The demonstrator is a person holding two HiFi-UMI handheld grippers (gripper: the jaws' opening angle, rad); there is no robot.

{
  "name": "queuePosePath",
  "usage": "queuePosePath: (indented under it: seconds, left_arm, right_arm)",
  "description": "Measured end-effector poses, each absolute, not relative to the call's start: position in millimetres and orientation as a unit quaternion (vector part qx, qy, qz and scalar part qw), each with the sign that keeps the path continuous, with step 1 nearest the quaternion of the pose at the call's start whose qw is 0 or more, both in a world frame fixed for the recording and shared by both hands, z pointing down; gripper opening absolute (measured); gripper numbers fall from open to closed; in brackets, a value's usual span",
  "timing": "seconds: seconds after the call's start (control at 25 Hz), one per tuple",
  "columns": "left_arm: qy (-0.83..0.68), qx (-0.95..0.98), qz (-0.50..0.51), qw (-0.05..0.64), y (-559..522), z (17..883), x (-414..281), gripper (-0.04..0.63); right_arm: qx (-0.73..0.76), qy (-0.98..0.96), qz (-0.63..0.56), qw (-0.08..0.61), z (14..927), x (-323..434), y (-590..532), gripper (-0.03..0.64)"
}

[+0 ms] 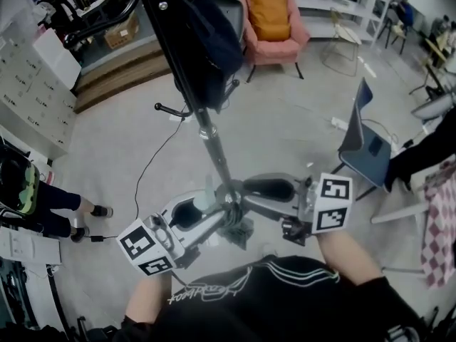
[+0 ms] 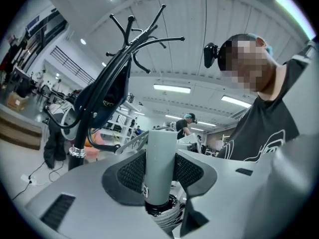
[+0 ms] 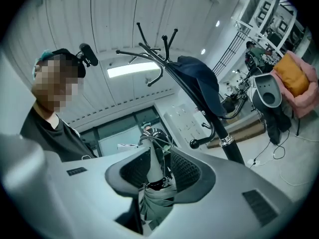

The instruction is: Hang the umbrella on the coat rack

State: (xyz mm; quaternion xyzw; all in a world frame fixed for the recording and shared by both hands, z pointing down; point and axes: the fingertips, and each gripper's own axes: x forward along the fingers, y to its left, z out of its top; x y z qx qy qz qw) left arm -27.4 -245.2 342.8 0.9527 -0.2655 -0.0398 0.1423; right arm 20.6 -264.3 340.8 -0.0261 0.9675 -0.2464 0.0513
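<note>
Umbrella (image 1: 239,224) held crosswise, just before the rack (image 1: 211,140).
Left gripper (image 2: 160,169) clamps one end; right gripper (image 3: 157,169) jaws stand apart around the other.

I see a pink armchair (image 1: 279,43) holding an orange cushion (image 1: 269,11); a blue chair (image 1: 365,144) stands to the right; a black cable (image 1: 146,169) trails at left; checkered cloth (image 1: 436,226) hangs at the right edge.

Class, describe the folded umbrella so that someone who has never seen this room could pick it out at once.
Start at the tall black coat rack standing mid-floor. Close beside its pole, in front of the person, is the folded umbrella. Unlike the dark bag hanging on the rack, it is a small grey-green bundle whose pale cylindrical handle sits clamped in the left claw.
</note>
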Motion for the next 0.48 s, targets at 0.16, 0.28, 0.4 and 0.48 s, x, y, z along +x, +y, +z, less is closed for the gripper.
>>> queuePosePath:
  seconds: [0.16, 0.28, 0.4, 0.48]
  left_arm:
    - [-0.204, 0.969, -0.045, 0.132, -237.0, 332.5, -22.2, 0.161]
    - [-0.155, 0.977, -0.053, 0.139, -226.6, 327.5, -10.6, 0.161]
    - [-0.115, 0.98, -0.068, 0.149, -216.4, 321.7, -0.4, 0.161]
    - [-0.097, 0.98, -0.075, 0.154, -212.3, 319.4, 2.4, 0.161]
  right_arm:
    - [-0.015, 0.967, -0.249, 0.051, 345.2, 9.5, -275.0, 0.147]
    - [-0.007, 0.964, -0.259, 0.063, 349.5, 9.4, -281.0, 0.16]
    - [0.01, 0.963, -0.258, 0.073, 353.5, 11.7, -279.1, 0.161]
    - [0.035, 0.959, -0.267, 0.09, 350.7, 11.8, -274.4, 0.161]
